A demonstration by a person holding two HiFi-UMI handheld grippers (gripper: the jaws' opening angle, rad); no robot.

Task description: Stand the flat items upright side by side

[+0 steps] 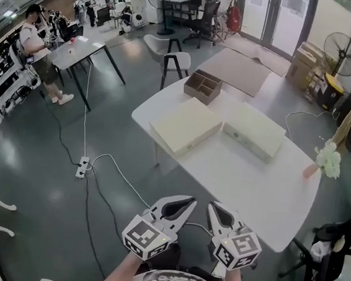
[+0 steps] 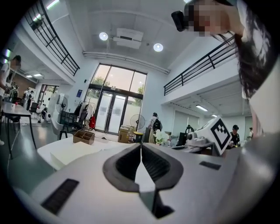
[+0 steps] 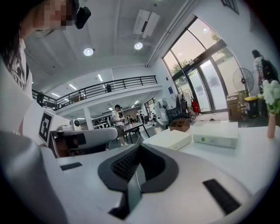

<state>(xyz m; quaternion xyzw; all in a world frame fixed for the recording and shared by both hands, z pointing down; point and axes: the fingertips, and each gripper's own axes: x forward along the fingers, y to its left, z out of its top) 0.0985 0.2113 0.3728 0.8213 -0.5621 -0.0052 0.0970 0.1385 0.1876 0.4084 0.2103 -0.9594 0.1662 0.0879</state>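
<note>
The left gripper [image 1: 184,201] and the right gripper [image 1: 214,206] are held side by side at the near edge of the white table [image 1: 246,181]. Each pair of jaws is pressed together, with nothing gripped. Two flat cream boxes, one [image 1: 185,126] beside the other [image 1: 254,131], are laid flat mid-table, well apart from both grippers. A brown compartmented cardboard tray [image 1: 202,86] is set at the far corner.

Left gripper [image 2: 141,148] jaws pressed together, nothing between, pointing across white table [image 2: 45,151], flat cream box [image 2: 74,154] lying at left, brown divided tray [image 2: 83,136] beyond it, right gripper [image 2: 194,136] alongside at right.
</note>
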